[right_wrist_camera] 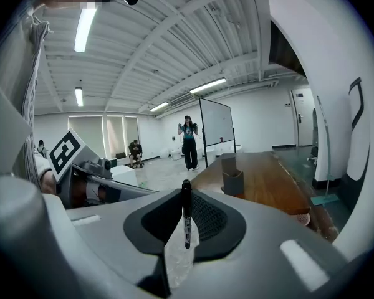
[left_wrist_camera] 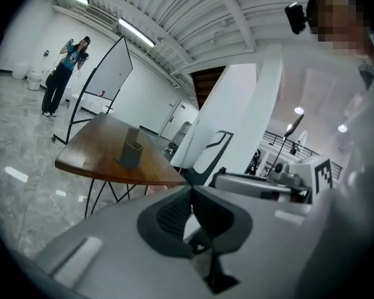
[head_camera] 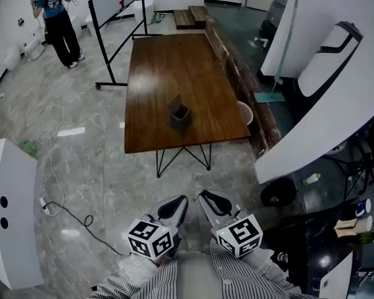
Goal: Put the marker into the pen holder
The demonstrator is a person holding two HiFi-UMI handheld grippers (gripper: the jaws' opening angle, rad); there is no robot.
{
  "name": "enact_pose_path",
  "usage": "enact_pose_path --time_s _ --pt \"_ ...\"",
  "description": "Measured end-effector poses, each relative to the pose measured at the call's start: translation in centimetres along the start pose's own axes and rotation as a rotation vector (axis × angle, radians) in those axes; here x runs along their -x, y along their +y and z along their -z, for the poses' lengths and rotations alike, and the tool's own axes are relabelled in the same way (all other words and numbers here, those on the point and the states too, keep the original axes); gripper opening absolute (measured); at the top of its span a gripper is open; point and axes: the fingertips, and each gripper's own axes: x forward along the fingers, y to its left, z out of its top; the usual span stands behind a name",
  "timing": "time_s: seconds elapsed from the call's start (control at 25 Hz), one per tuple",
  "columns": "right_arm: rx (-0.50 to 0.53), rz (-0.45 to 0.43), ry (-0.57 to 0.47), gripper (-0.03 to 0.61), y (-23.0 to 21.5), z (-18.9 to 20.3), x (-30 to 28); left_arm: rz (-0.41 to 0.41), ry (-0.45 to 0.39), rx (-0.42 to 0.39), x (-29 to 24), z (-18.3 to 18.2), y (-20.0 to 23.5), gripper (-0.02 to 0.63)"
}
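Right gripper (right_wrist_camera: 186,190) tight on marker (right_wrist_camera: 186,220); pen holder (head_camera: 179,113) distant on table (head_camera: 162,61).

The pen holder (head_camera: 179,113) stands on the table (head_camera: 168,61) near its front edge, a person (head_camera: 59,23) beyond at left.

Wooden table (head_camera: 174,73), one, well ahead of my right claw (head_camera: 209,199); on it, one dark pen holder (head_camera: 179,113), upright.

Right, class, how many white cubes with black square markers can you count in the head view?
2. One white marker cube sits on the left tongs, the other on the right tongs; none seems hidden.
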Motion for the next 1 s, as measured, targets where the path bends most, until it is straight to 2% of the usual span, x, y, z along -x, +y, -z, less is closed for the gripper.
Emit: enact_pose_path --time_s 0.32,0.44,0.72,1.0 --pt "-0.017 0.041 -0.028 0.044 -5.8 -5.7 -10.3 0.041 0.002 -0.046 -5.8 -9.1 7.6 0.008" --pt "-0.020 0.058 -0.038 0.044 -7.2 -7.1 -13.0 0.051 0.002 -0.053 -7.4 -11.1 9.8 0.008" --pt "-0.036 0.082 0.004 0.044 -10.0 -7.4 -16.0 0.049 0.022 -0.007 -9.9 -11.8 12.7 0.008" --pt "-0.037 0.050 0.044 0.044 -12.1 -7.4 -17.8 0.021 0.023 0.031 -12.3 -12.5 14.5 0.008"
